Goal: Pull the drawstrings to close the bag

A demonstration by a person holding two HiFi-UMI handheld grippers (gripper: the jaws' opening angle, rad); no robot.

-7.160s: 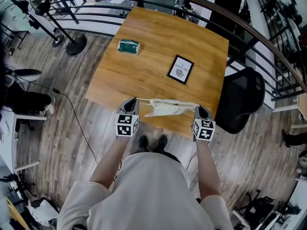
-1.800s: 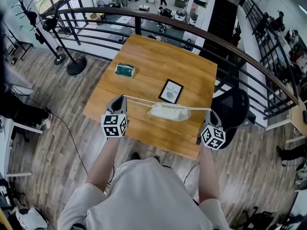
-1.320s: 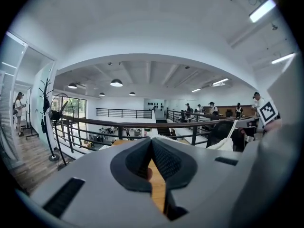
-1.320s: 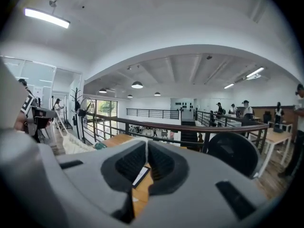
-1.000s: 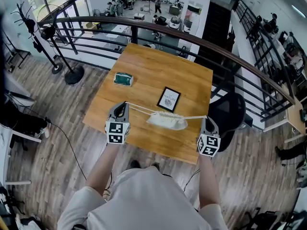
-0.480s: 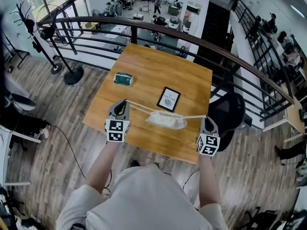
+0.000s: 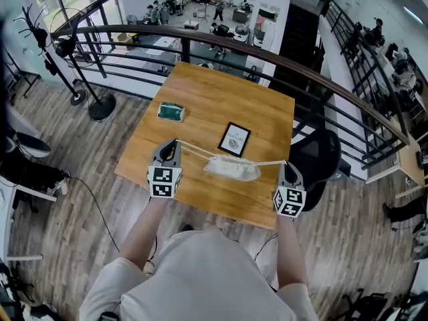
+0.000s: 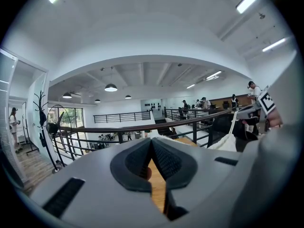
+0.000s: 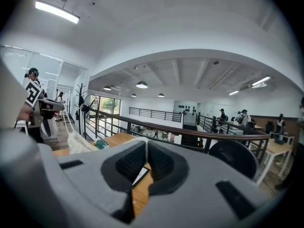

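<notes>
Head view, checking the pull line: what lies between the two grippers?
The head view shows the white bag strung on its taut drawstrings between the left gripper and right gripper.

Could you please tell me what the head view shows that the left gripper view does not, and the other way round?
Only the head view shows the green item and the framed card lying on the table, and the person's arms. Only the left gripper view shows the left hand-held gripper's jaws pressed together up close, and the pendant lamps overhead. Both show the white bag hanging from its taut drawstrings, and the right hand-held gripper.
</notes>
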